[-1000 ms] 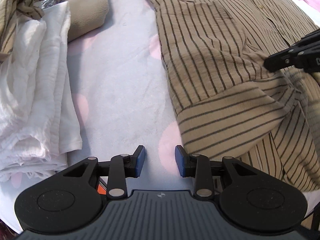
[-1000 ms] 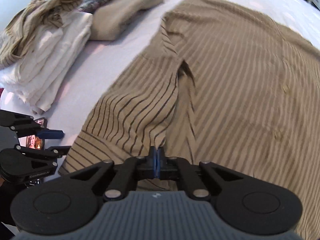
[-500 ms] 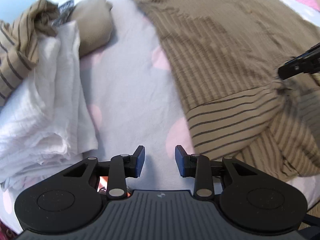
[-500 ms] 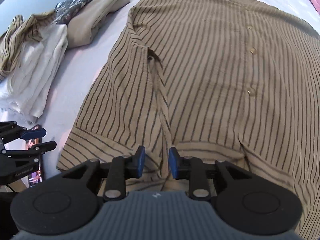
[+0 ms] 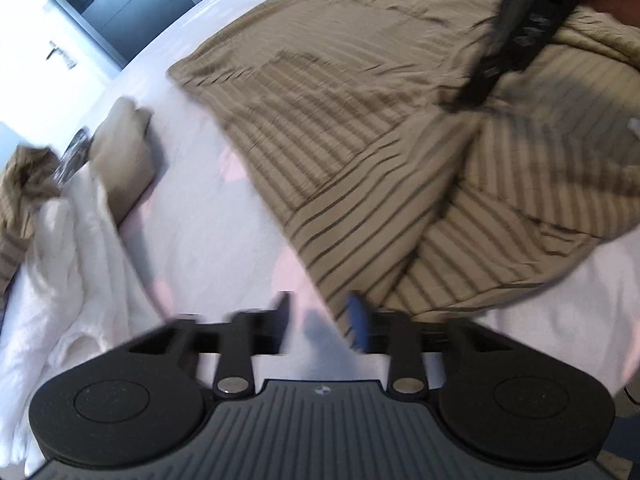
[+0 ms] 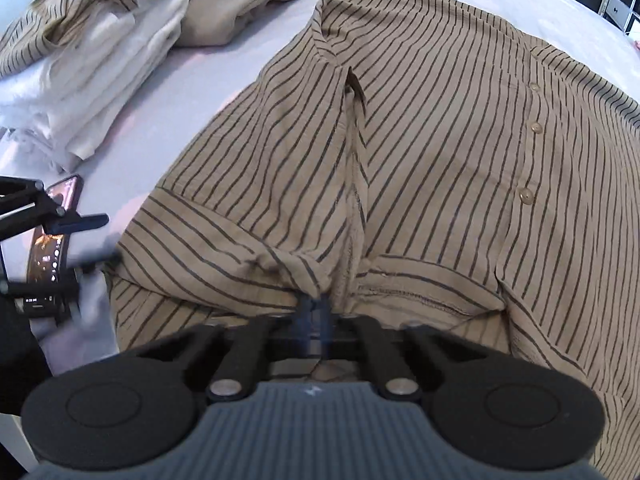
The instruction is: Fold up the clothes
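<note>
Both tongs just closed; right tongs [image 6: 316, 312] pinch striped shirt [image 6: 420, 140].

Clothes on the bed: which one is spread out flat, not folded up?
The big tan striped shirt with buttons. The white clothes and plain beige garment sit in a pile beside it.

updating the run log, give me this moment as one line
task: fold clothes | right gripper: shut on tan black-striped button shirt | left gripper: open, jaws just closing at sleeve hem, not pinched
</note>
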